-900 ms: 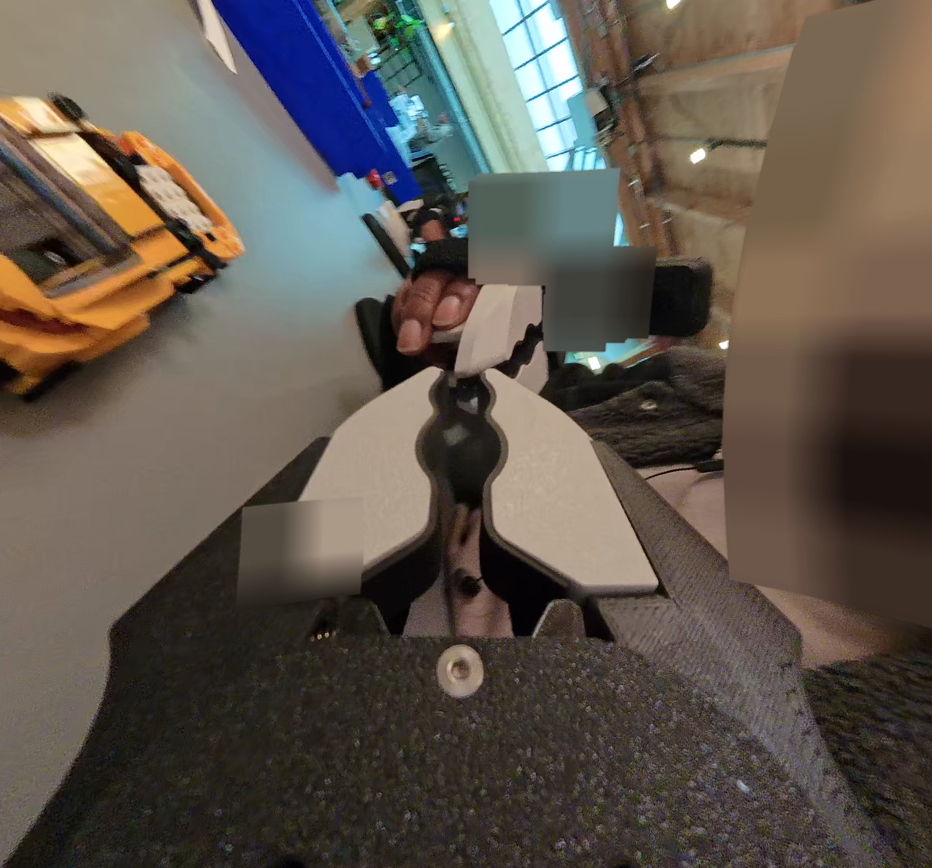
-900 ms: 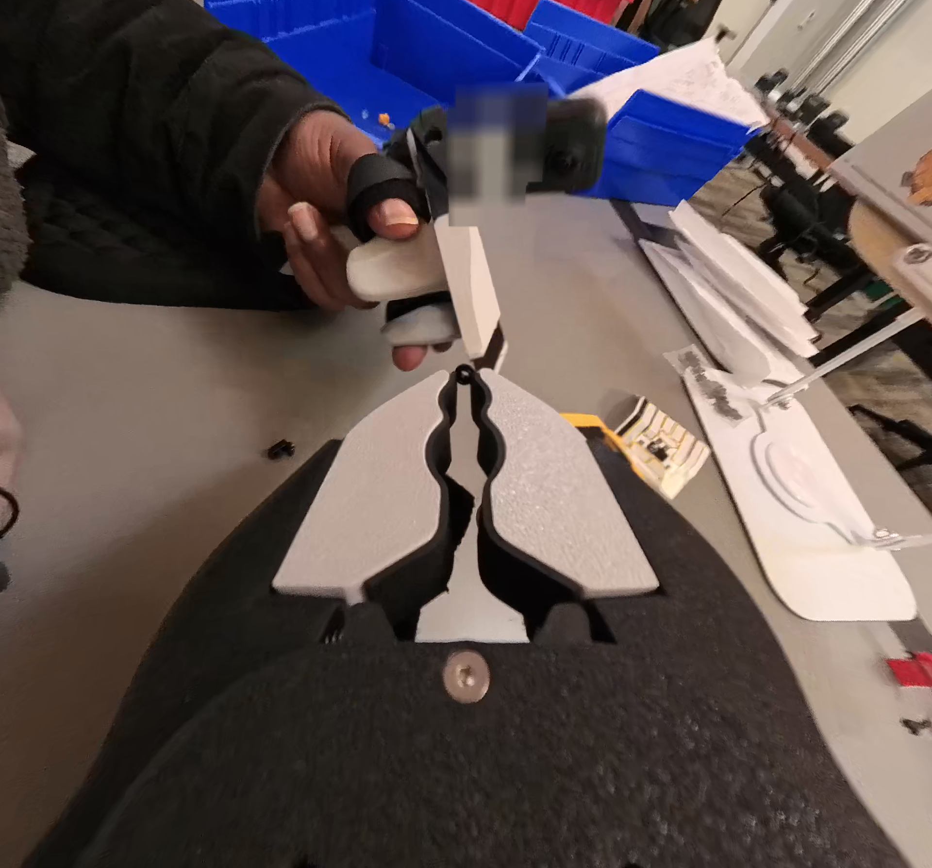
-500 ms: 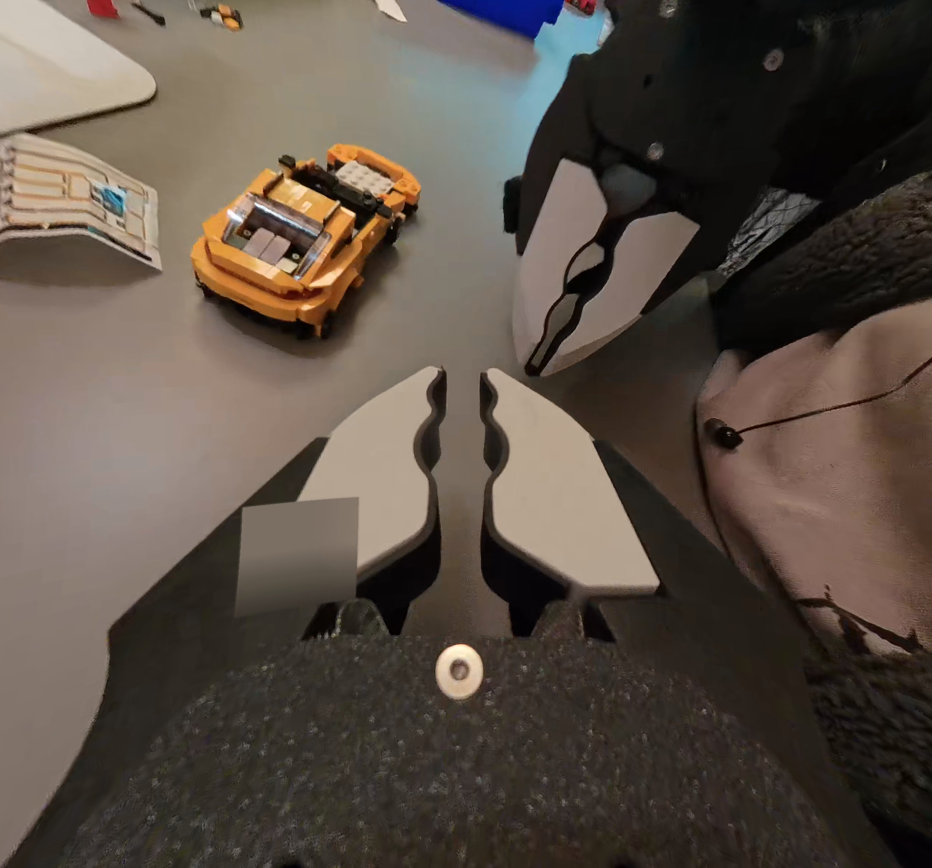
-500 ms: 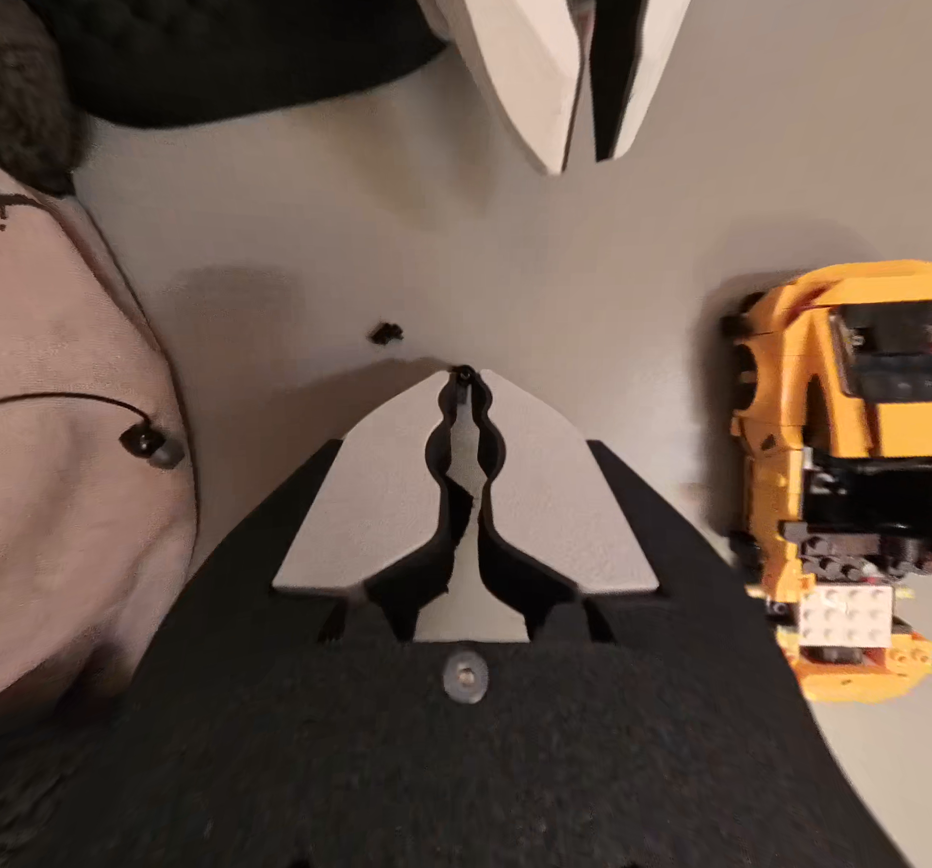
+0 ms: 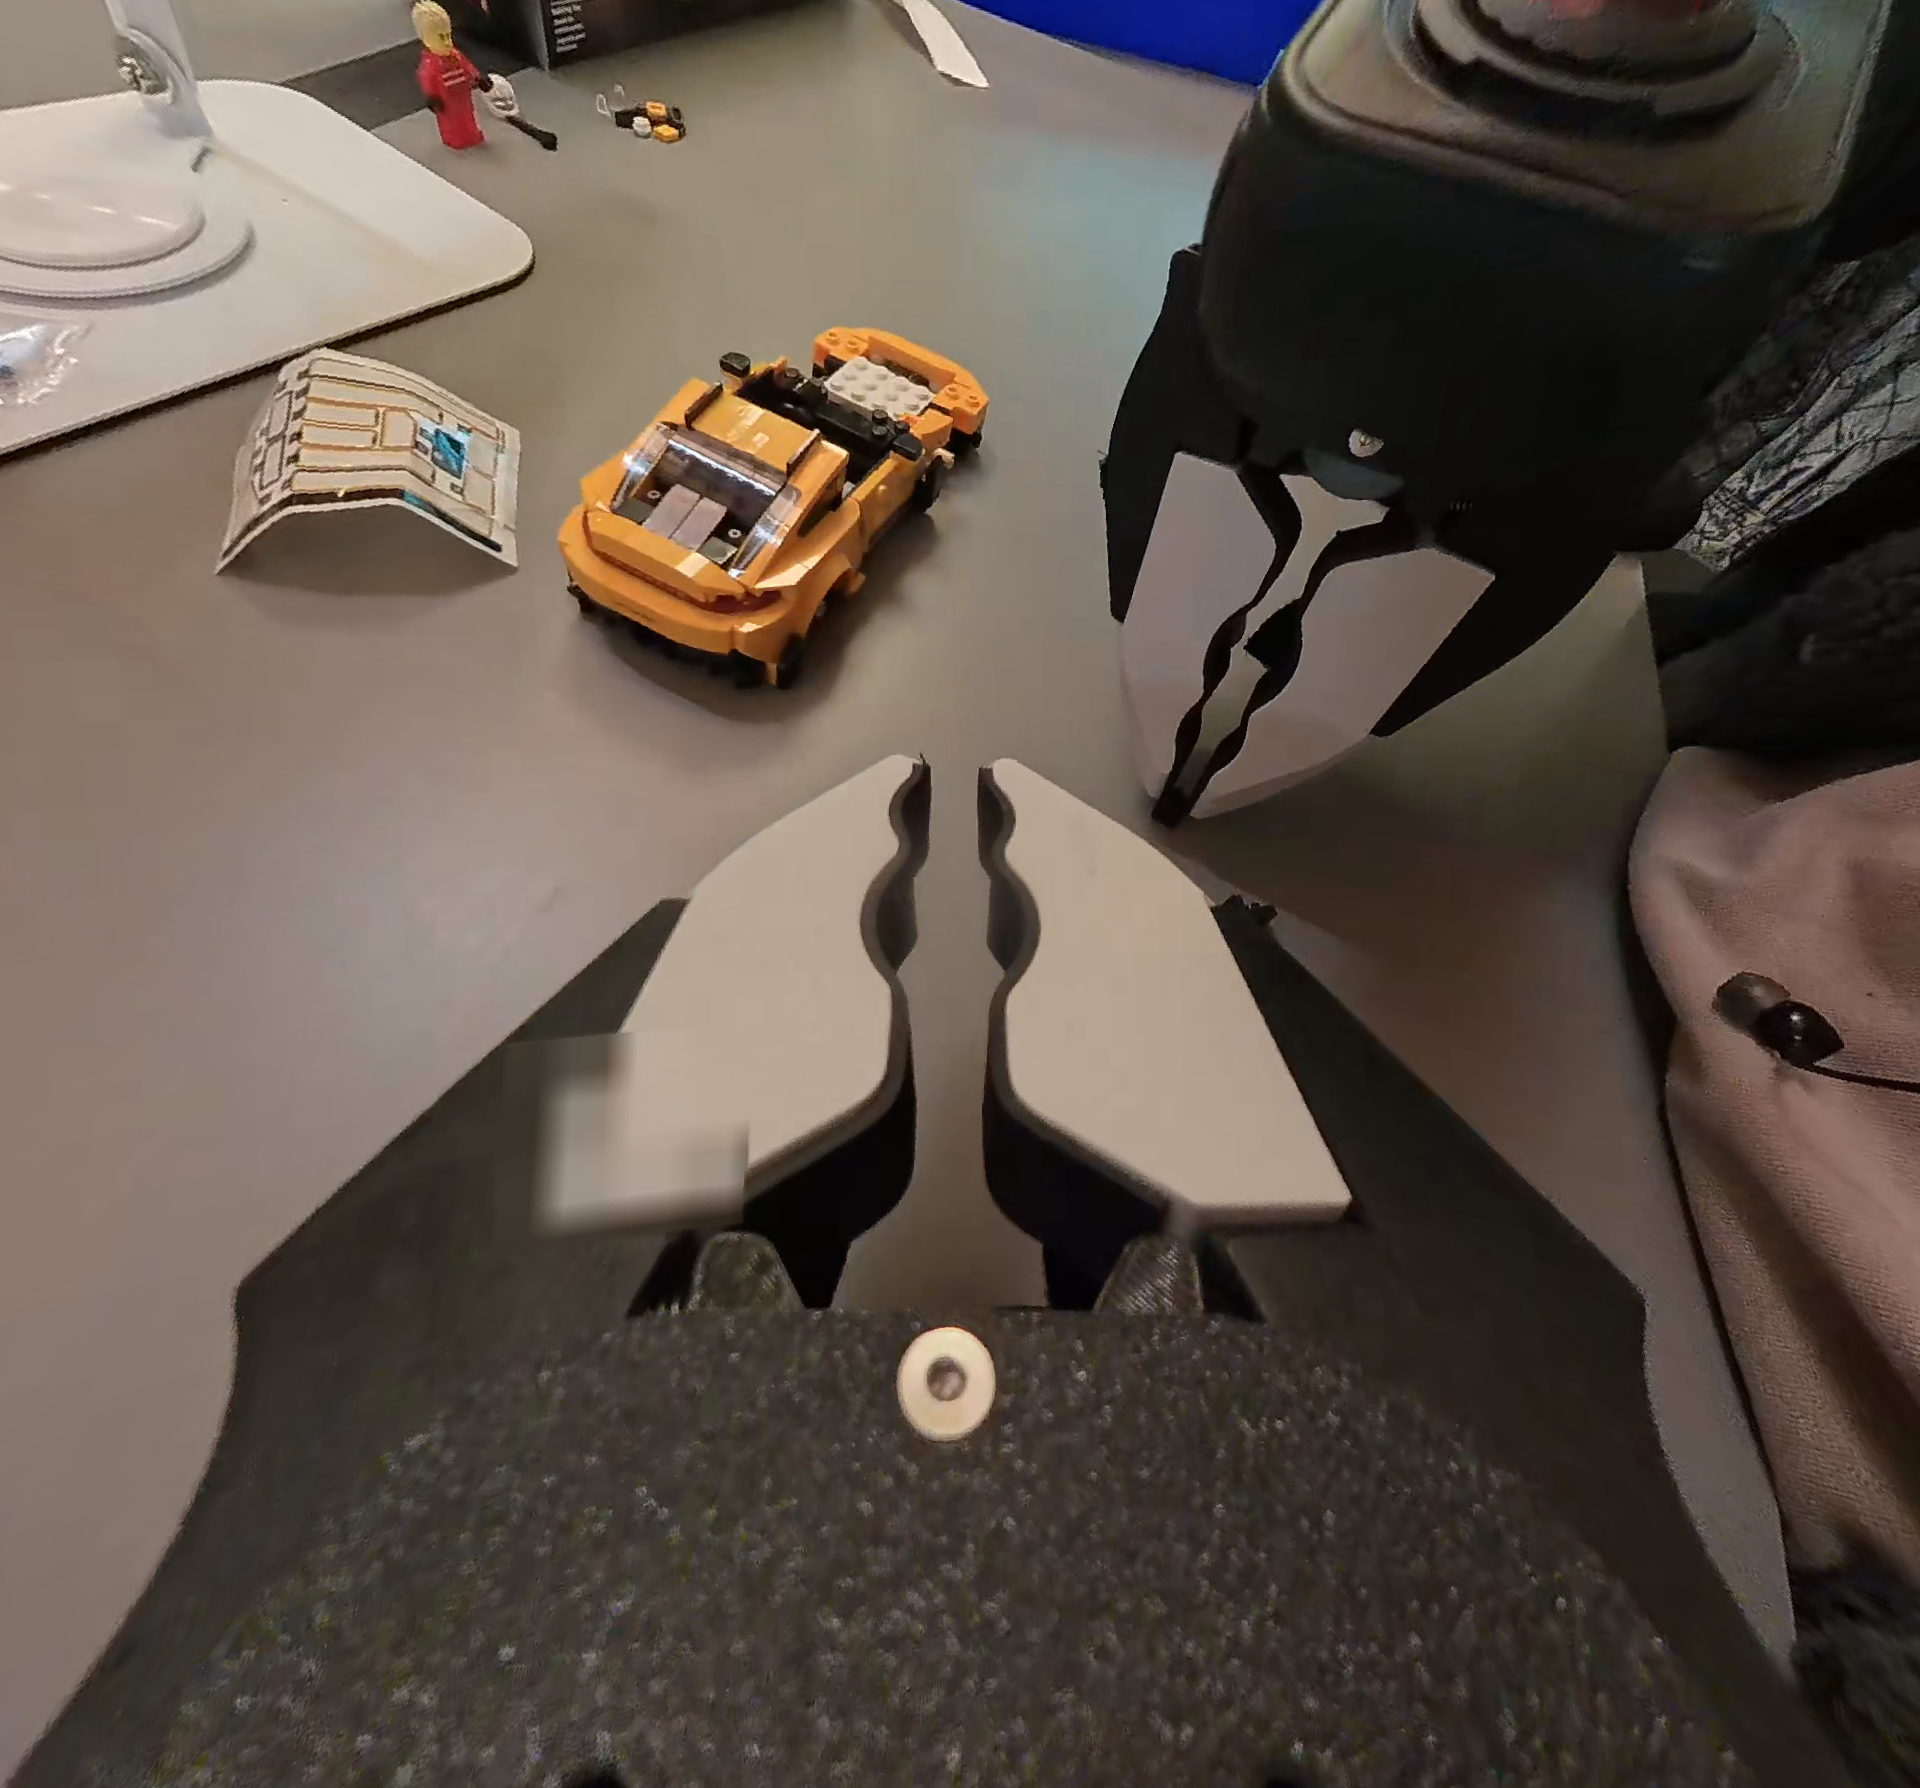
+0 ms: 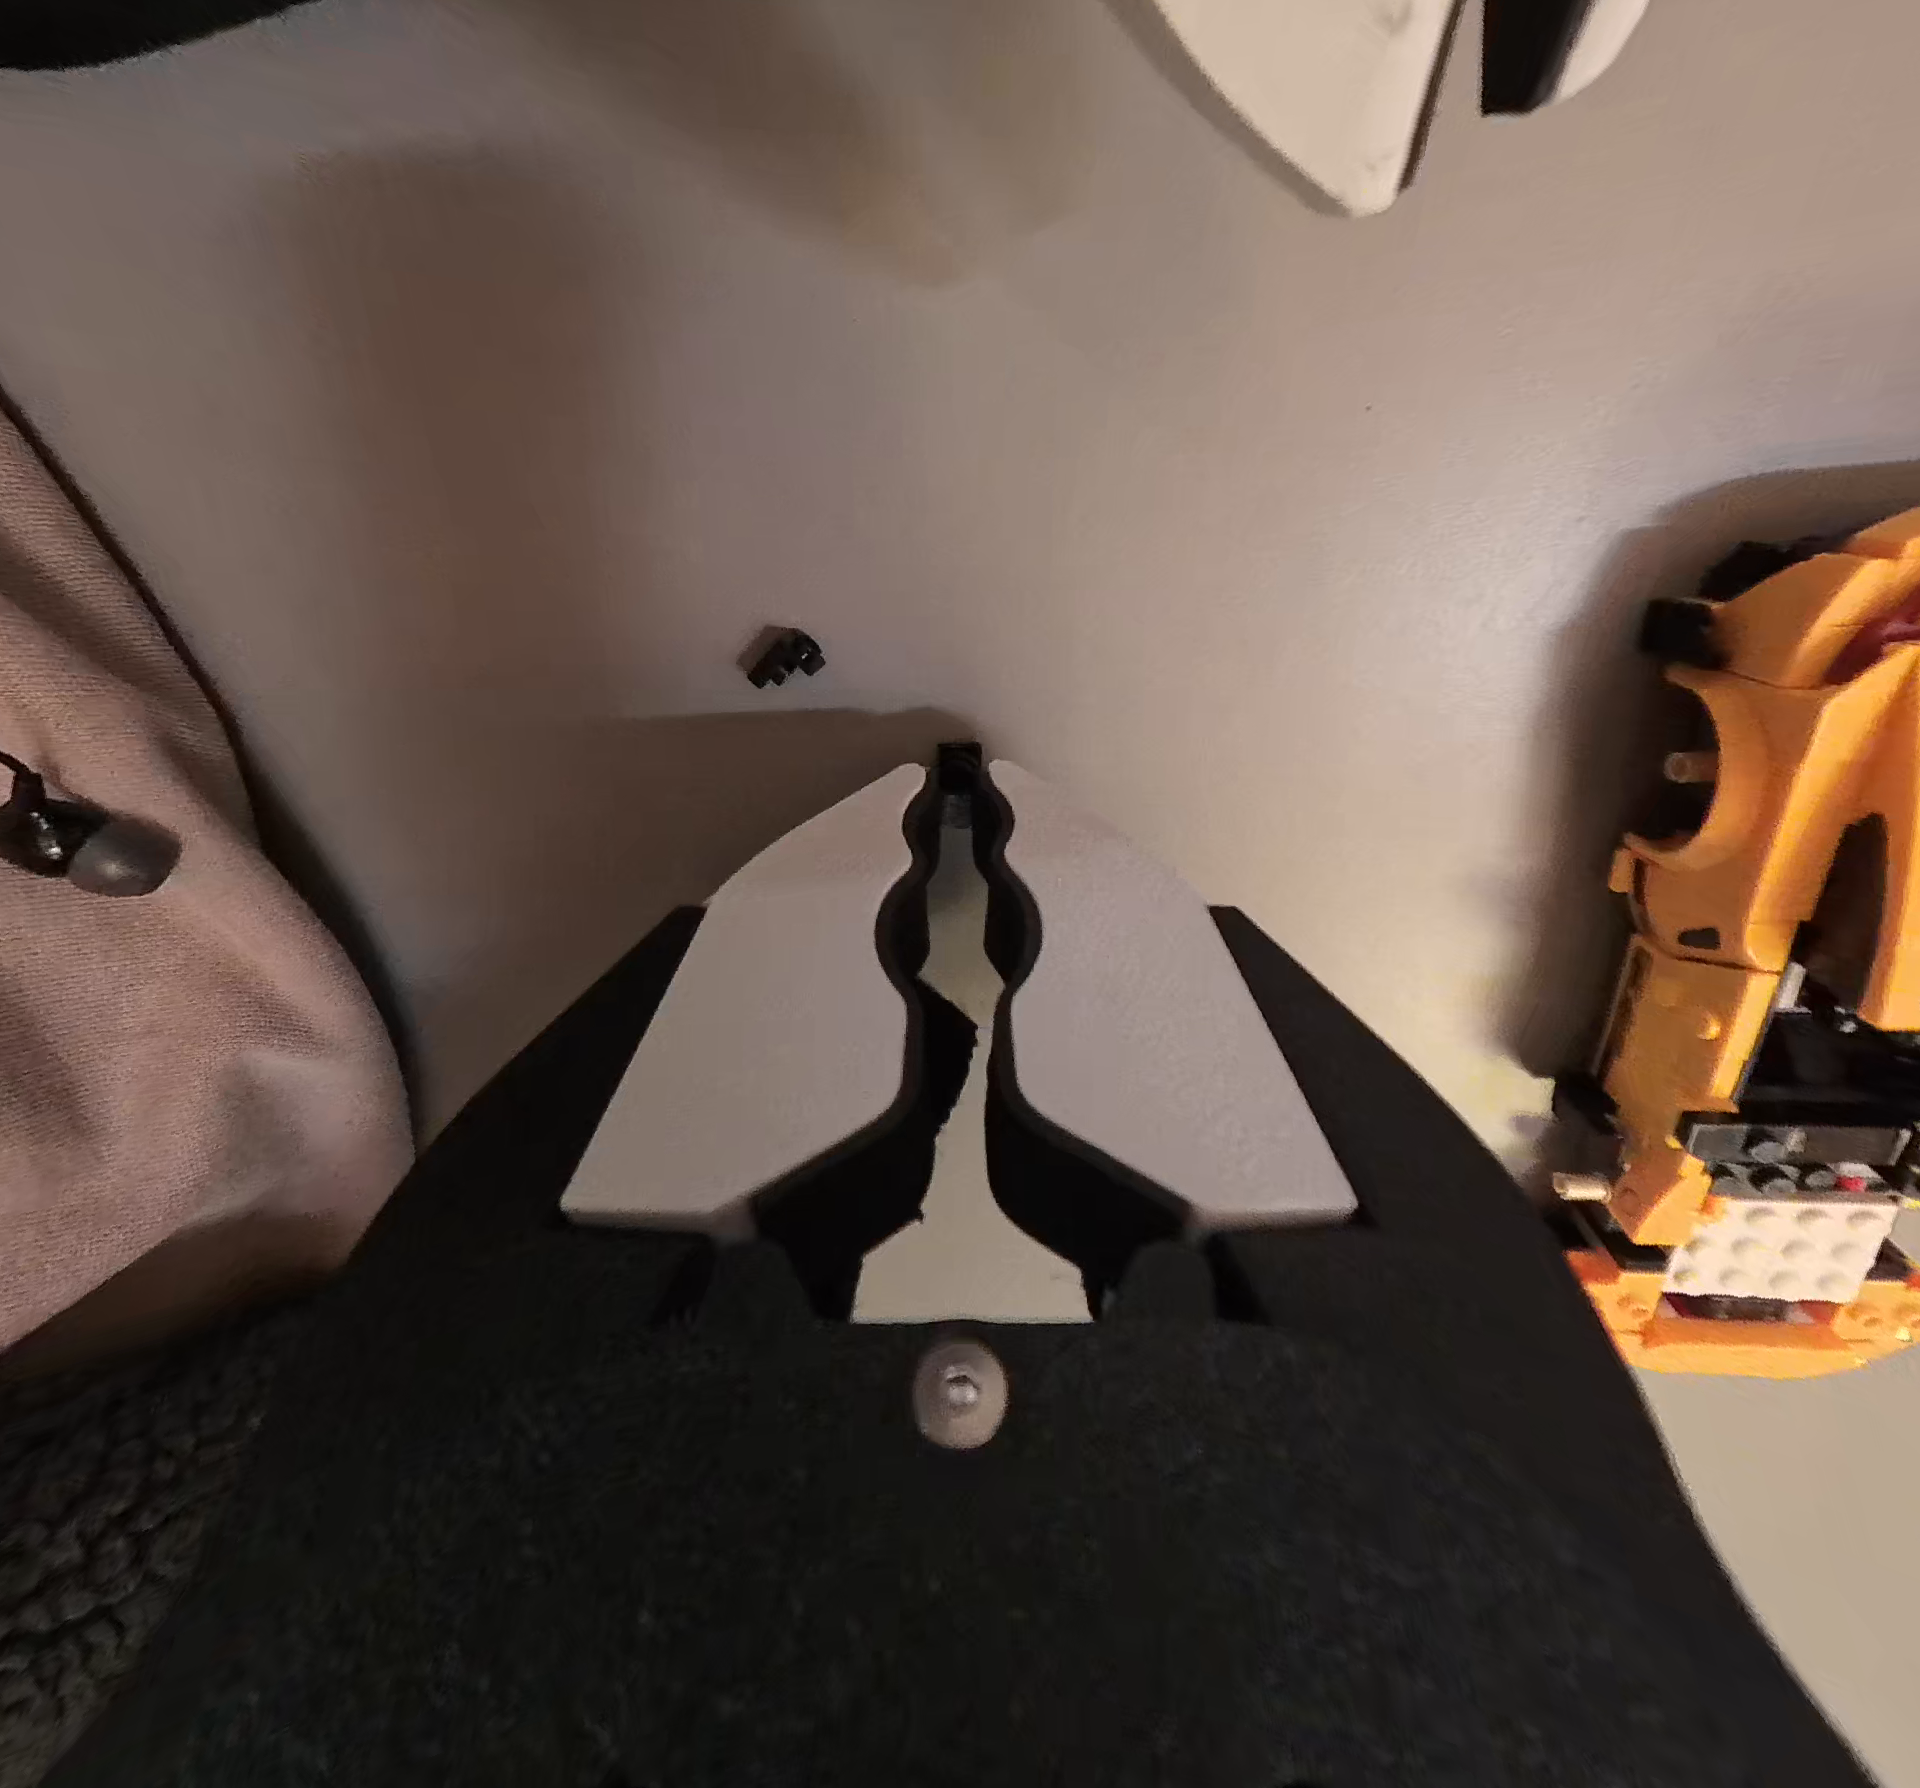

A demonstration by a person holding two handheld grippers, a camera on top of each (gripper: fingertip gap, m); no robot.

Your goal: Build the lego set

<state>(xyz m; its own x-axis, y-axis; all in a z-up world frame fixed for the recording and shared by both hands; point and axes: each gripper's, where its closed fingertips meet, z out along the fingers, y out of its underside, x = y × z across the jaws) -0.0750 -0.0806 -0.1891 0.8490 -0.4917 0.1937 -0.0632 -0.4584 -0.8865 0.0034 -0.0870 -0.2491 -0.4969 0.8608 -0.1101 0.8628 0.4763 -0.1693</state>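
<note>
The right claw (image 6: pixel 958 770) pinches a tiny black piece (image 6: pixel 957 762) at its tips, low over the grey tabletop (image 6: pixel 1143 512). The left claw (image 5: pixel 951 774) hangs slightly parted and empty. The orange lego car (image 5: pixel 769 502) sits on the tabletop beyond both.

The left wrist view is bright and mostly sharp, with soft shadows on the grey table (image 5: pixel 312 803) and strong wide-angle bending at the edges. The right wrist view is dimmer and warmer, with a broad shadow and blurred upper corners.
</note>
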